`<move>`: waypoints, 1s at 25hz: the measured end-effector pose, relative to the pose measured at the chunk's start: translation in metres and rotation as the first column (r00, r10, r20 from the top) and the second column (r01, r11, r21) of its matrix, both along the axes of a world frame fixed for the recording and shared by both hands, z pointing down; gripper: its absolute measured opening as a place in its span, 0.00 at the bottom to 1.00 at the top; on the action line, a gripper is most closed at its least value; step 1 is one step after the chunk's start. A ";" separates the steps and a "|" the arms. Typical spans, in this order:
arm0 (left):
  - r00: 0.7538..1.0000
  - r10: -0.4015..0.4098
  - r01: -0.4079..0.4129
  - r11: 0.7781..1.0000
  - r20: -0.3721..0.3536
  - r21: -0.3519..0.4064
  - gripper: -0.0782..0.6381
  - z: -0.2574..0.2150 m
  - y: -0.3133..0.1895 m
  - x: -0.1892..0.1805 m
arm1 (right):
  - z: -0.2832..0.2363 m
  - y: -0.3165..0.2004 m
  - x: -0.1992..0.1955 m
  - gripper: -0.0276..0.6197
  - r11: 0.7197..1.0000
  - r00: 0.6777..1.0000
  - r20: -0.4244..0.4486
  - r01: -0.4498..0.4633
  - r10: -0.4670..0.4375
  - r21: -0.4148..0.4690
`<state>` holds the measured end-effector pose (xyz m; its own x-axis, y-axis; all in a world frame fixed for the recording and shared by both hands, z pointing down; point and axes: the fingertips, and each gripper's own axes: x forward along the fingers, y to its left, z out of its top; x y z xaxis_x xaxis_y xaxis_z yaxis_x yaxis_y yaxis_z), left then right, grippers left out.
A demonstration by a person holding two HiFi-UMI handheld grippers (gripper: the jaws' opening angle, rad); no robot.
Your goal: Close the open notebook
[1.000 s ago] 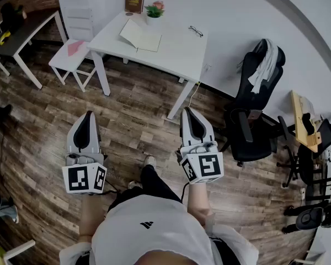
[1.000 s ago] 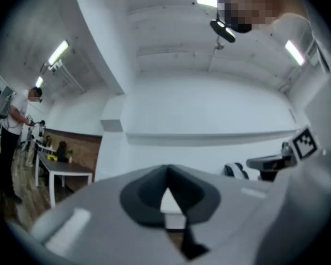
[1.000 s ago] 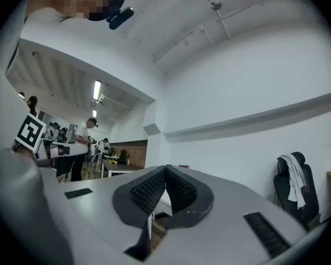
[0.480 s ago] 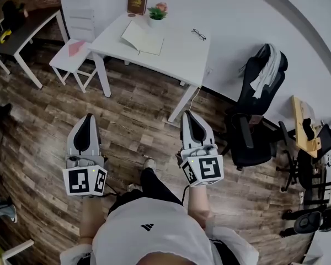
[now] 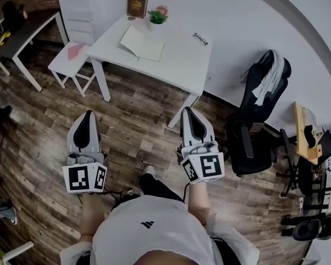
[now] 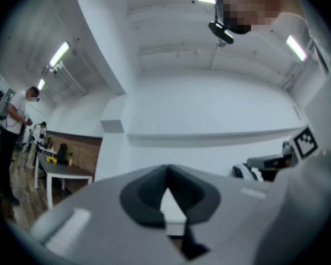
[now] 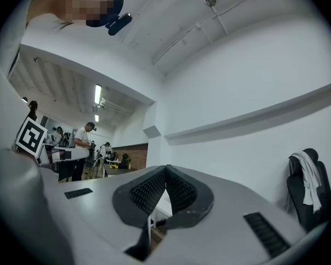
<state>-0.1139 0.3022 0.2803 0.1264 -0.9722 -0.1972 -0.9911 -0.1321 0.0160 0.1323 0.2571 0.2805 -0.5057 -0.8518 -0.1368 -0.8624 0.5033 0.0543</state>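
Person is standing on the wood floor, well apart from the white table, holding both grippers out in front, roughly level and aiming at it. Left gripper is sitting with jaws pressed together, nothing between them. Right gripper is showing the same: pad tips meeting, empty. Judging this as carry posture for the approach; nothing is being reached yet, closing not begun.

Open notebook is lying flat, pages up, on the table's left half, set back from the near long edge. Potted plant is standing just behind it by the wall-side edge. Brown book is standing upright at the back-left corner. Glasses are lying toward the right end, apart from the notebook. So the cover is likely getting room to swing over, with the plant being the closest risk.

Floor between person and the near edge is looking open. White chair is sitting just off the table's left end and black office chair is off the right corner, so going straight at the near edge is looking easiest.
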 end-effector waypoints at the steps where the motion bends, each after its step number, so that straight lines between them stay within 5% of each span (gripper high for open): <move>1: 1.000 -0.001 0.001 1.000 0.002 0.006 0.12 -0.002 -0.009 0.001 | -0.001 -0.008 0.000 0.04 1.000 1.000 0.000 0.001 -0.001 0.005; 11: 0.999 -0.025 0.024 0.998 0.036 0.053 0.12 -0.018 -0.087 0.020 | -0.013 -0.086 0.011 0.04 0.999 0.999 0.008 0.032 -0.032 0.039; 25: 0.996 -0.078 0.077 0.997 0.039 0.026 0.12 -0.013 -0.139 0.035 | 0.003 -0.155 0.019 0.04 0.995 0.994 0.038 0.105 -0.104 -0.003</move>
